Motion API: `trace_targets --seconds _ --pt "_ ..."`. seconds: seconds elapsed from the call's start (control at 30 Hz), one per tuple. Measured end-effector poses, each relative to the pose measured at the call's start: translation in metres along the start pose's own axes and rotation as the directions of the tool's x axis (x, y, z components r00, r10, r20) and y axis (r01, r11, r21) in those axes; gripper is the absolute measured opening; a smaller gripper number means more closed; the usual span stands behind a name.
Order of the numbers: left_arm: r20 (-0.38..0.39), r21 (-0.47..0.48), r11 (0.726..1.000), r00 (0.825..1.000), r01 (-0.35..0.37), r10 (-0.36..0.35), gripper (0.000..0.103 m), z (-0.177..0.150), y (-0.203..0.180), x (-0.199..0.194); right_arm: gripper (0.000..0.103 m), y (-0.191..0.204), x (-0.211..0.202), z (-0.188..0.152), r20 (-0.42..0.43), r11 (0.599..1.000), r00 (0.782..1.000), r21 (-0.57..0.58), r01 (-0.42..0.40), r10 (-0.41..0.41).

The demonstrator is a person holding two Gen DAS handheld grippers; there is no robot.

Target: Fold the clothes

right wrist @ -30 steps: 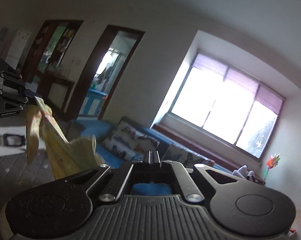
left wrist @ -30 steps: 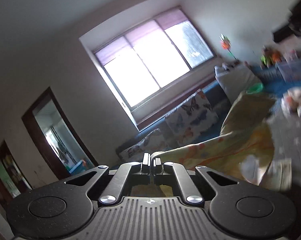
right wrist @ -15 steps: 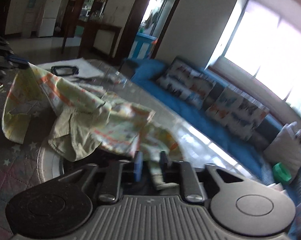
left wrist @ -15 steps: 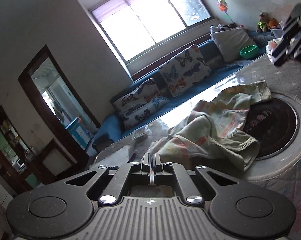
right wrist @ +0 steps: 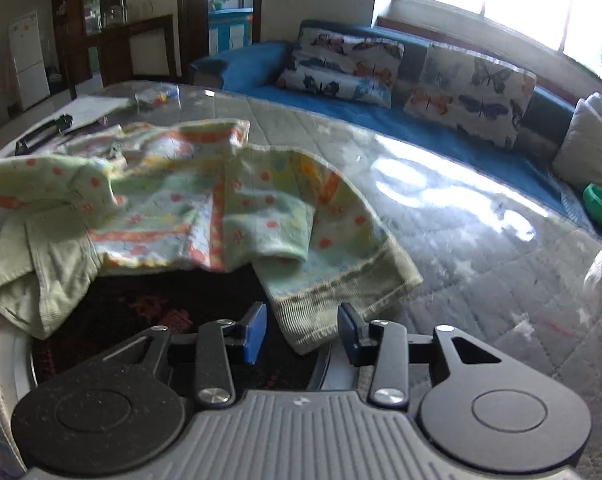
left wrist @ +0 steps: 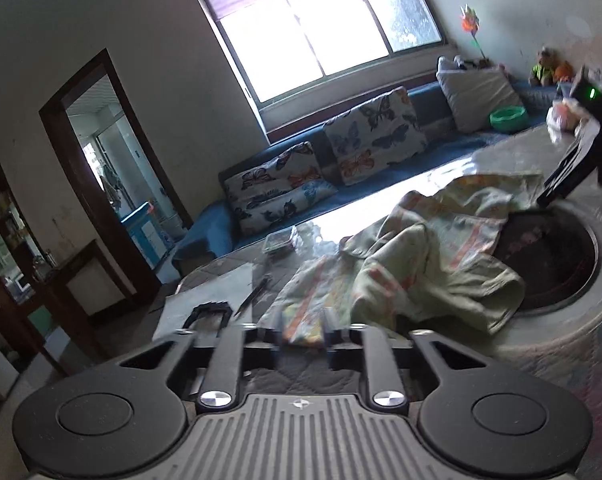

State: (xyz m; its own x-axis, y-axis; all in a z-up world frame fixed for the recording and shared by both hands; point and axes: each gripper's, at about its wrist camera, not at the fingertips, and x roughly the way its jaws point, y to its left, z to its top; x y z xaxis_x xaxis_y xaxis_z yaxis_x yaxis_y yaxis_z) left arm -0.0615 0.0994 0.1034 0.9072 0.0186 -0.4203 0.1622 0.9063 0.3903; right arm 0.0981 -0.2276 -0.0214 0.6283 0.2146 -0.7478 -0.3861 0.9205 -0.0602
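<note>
1. Left hand-held gripper [left wrist: 303,330]: fingers parted, shirt [left wrist: 417,256] edge lying between them, ungripped.
2. Right hand-held gripper [right wrist: 303,326]: fingers wide apart, hem between, ungripped.
3. Shirt [right wrist: 189,204]: crumpled on counter [right wrist: 481,248], 10 o'clock of right gripper.

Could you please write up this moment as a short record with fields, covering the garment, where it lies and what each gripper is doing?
garment: pale green printed garment, crumpled, unfolded
surface: quilted table under a clear cover; the garment partly overlaps a round dark hob
left gripper: open, a garment edge lies between its fingers
right gripper: open, the ribbed hem lies between its fingers
background: blue sofa with butterfly cushions, green bowl
</note>
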Motion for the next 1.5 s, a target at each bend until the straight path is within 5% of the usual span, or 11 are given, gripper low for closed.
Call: trace_targets --seconds 0.13,0.17,0.23,0.37,0.43,0.53,0.63,1.1,1.3,1.43,1.5 --pt "-0.011 0.003 0.999 0.999 0.048 -0.048 0.054 0.002 -0.012 -0.004 0.035 -0.004 0.011 -0.004 -0.021 1.000 1.000 0.009 0.001 -0.001" --pt "-0.016 0.015 0.999 0.999 0.051 -0.051 0.056 0.002 -0.015 -0.004 0.033 -0.004 0.012 -0.005 -0.019 1.000 1.000 0.004 0.006 -0.006" --pt "-0.034 0.027 0.998 0.998 0.053 -0.052 0.058 0.001 -0.021 -0.001 0.011 -0.002 0.012 -0.005 -0.020 0.999 0.999 -0.014 0.042 -0.043" --pt "-0.063 0.040 0.997 0.996 0.072 -0.070 0.057 -0.001 -0.030 0.007 0.007 0.004 0.004 -0.010 -0.004 0.987 0.992 -0.095 0.127 -0.128" --pt "-0.079 0.048 0.995 0.994 0.086 -0.082 0.029 -0.002 -0.035 0.011 0.007 0.002 -0.005 -0.013 0.016 0.977 0.983 -0.114 0.182 -0.181" --pt "-0.099 0.074 0.993 0.992 0.088 -0.080 0.010 -0.005 -0.043 0.017 0.007 -0.007 -0.023 -0.019 0.041 0.957 0.966 -0.130 0.258 -0.255" --pt "-0.095 0.116 0.992 0.995 0.053 -0.042 0.004 -0.010 -0.051 0.019 0.006 -0.022 -0.045 -0.031 0.051 0.936 0.945 -0.130 0.326 -0.322" --pt "-0.045 0.127 0.981 0.989 0.144 -0.139 0.000 -0.027 -0.042 -0.043 0.006 -0.089 -0.187 -0.145 -0.004 0.823 0.825 -0.065 0.564 -0.566" --pt "-0.073 0.157 0.966 0.978 0.206 -0.197 0.008 -0.039 -0.053 -0.052 0.014 -0.086 -0.221 -0.185 -0.052 0.827 0.826 -0.081 0.557 -0.561" --pt "-0.038 0.232 0.943 0.971 0.240 -0.238 0.045 -0.038 -0.077 -0.056 0.020 -0.054 -0.234 -0.178 0.011 0.866 0.873 -0.113 0.486 -0.488" --pt "-0.035 0.267 0.932 0.969 0.245 -0.245 0.046 -0.039 -0.090 -0.054 0.026 -0.026 -0.232 -0.170 0.044 0.894 0.910 -0.167 0.415 -0.413"
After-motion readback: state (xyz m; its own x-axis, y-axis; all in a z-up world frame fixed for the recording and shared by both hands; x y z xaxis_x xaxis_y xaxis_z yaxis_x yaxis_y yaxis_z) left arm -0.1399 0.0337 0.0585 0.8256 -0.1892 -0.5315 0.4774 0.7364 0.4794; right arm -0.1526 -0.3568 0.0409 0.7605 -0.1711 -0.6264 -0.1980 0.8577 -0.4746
